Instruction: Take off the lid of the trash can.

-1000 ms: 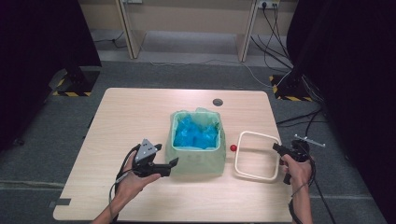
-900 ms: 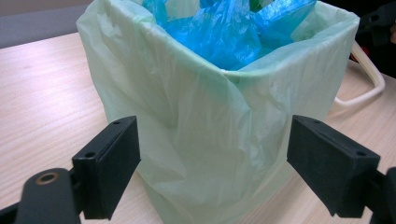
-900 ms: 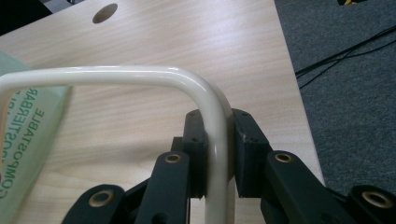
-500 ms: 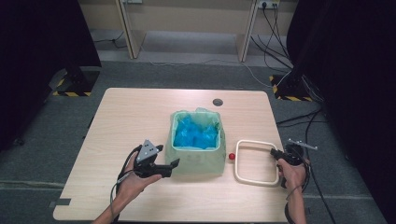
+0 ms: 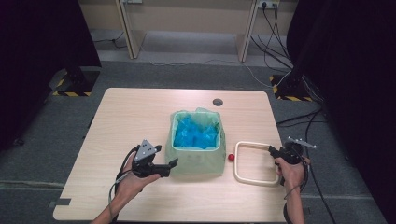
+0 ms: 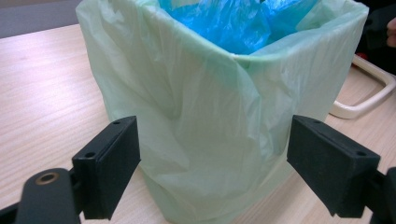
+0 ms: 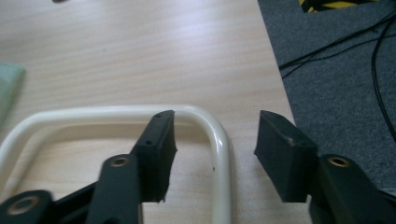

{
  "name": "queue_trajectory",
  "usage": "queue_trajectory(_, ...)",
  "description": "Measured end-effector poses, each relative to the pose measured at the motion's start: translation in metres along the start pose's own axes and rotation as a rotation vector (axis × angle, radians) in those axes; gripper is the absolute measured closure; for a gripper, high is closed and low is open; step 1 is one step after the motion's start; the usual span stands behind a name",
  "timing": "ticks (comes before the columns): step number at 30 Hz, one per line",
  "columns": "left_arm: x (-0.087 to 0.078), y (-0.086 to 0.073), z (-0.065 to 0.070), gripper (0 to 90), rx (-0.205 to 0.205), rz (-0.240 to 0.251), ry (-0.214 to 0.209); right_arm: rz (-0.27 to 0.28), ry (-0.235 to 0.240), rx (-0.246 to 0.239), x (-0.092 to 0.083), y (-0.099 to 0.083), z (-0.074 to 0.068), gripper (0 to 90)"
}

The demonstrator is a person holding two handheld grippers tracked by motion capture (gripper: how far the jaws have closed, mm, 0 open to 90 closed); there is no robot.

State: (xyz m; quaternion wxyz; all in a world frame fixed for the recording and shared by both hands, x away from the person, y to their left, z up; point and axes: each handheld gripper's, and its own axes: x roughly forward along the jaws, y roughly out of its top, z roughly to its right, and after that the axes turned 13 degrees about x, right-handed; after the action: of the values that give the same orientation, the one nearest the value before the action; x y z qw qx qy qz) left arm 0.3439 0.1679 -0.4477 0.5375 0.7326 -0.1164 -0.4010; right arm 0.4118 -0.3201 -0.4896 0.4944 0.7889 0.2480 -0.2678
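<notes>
A bin lined with a pale green bag (image 5: 196, 156) stands mid-table, with a crumpled blue bag (image 5: 196, 133) inside it. My left gripper (image 5: 173, 164) is open just left of the bin's near corner; in the left gripper view the green bag (image 6: 201, 116) fills the gap between its spread jaws (image 6: 212, 172) without touching the pads. A cream rectangular frame (image 5: 252, 143) lies flat to the bin's right. My right gripper (image 5: 272, 150) is at the frame's right side. Its jaws (image 7: 215, 116) have just been opening and now straddle the frame's bar (image 7: 93, 114) without pressing it.
A small red ball (image 5: 230, 157) rests on the table between bin and frame. A dark round hole (image 5: 217, 101) sits near the table's far edge. The table's right edge (image 7: 275, 70) is close beside the right gripper, with grey carpet and cables beyond.
The right gripper, shut on the frame's bar before, has opened and let it go. The frame has come slightly nearer and now lies flat. The left gripper has not moved.
</notes>
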Motion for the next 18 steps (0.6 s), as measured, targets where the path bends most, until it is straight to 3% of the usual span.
queue_trajectory(6, 0.002, -0.002, 0.000, 16.6, -0.006, -0.007, -0.005, 0.029, 0.012, -0.058, -0.007, 0.005, -0.016, 25.6)
queue_trajectory(10, 0.002, -0.002, 0.000, 16.6, -0.009, -0.010, -0.007, 0.047, 0.031, -0.104, -0.009, 0.005, -0.033, 19.5)
queue_trajectory(12, 0.002, -0.002, 0.000, 16.6, -0.011, -0.010, -0.009, 0.041, 0.027, -0.133, -0.009, 0.005, -0.039, 18.2)
queue_trajectory(17, 0.002, -0.002, -0.001, 16.6, -0.012, -0.010, -0.010, 0.023, -0.005, -0.150, -0.011, 0.004, -0.047, 20.3)
queue_trajectory(18, 0.002, -0.002, -0.001, 16.6, -0.012, -0.011, -0.010, -0.011, 0.037, -0.164, -0.013, 0.003, -0.051, 26.9)
